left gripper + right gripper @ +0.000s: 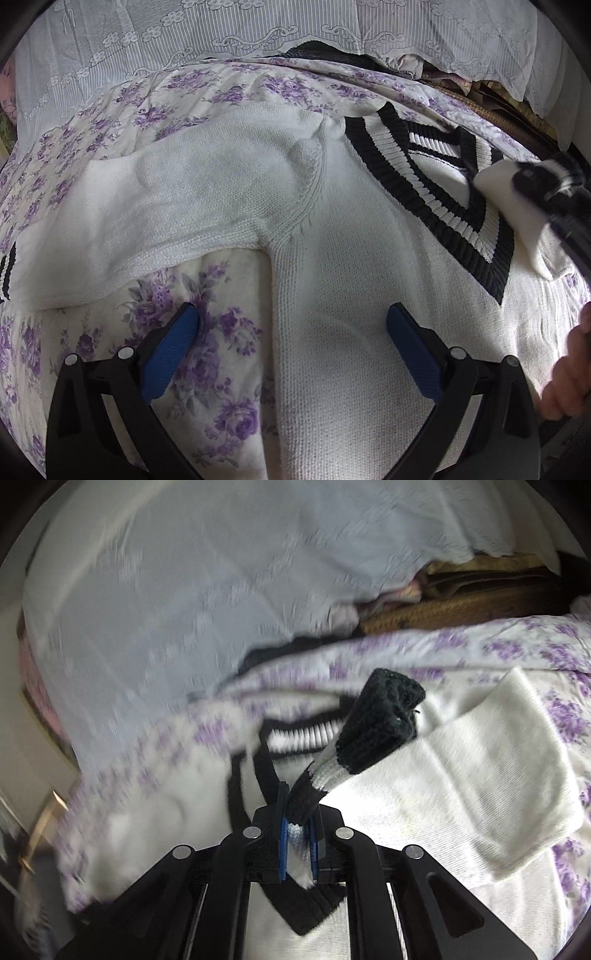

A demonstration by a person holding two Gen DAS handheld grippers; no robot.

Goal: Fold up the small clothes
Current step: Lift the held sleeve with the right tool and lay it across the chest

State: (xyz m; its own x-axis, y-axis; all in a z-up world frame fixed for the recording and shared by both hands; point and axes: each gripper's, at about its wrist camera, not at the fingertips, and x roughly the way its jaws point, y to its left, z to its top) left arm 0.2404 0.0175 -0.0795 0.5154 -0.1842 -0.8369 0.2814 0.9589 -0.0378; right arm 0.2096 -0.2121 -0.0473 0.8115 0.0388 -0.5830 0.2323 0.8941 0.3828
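Observation:
A white knit sweater (332,258) with a black-and-white striped V-neck (443,192) lies flat on a floral bedsheet. Its one sleeve (147,206) stretches out to the left. My left gripper (291,314) hangs open just over the sweater's side edge below the armpit, with nothing between its blue pads. My right gripper (297,812) is shut on the black-and-white striped cuff (376,731) of the other sleeve (498,775), which bends back across the sweater's body. In the left wrist view the right gripper (535,181) shows blurred beside the collar.
The purple-flowered sheet (207,354) covers the bed. A white lace cloth (184,44) drapes along the far side, with a brown woven thing (461,609) under its right end. A person's hand (569,369) shows at the right edge.

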